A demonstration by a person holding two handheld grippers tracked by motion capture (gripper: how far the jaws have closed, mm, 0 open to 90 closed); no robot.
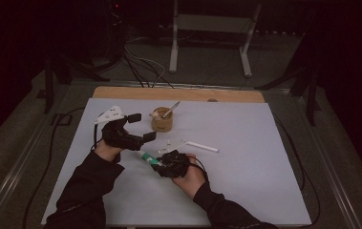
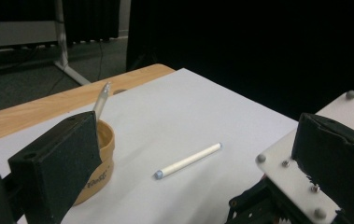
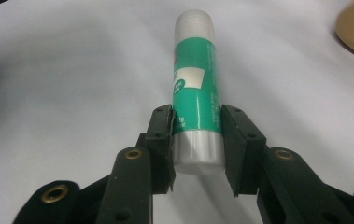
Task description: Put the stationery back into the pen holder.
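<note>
A green and white glue stick [image 3: 195, 88] sits between the jaws of my right gripper [image 3: 196, 140], which is shut on its lower end; its clear cap points away from the camera. In the high view that gripper [image 1: 155, 162] holds the glue stick [image 1: 148, 157] just above the white sheet, pointing left. My left gripper [image 1: 141, 126] stands open to the left of a small tan wooden cup [image 1: 162, 121], nothing between its jaws. In the left gripper view the cup [image 2: 101, 158] with a pen-like stick in it [image 2: 101, 99] shows behind the left jaw.
A white stick [image 2: 188, 161] lies on the white sheet [image 1: 245, 143] to the right of the cup; the same stick [image 1: 202, 147] lies just beyond my right hand. A wooden table edge [image 1: 178, 93] runs along the back. Cables and a metal stand [image 1: 212, 33] are on the floor beyond.
</note>
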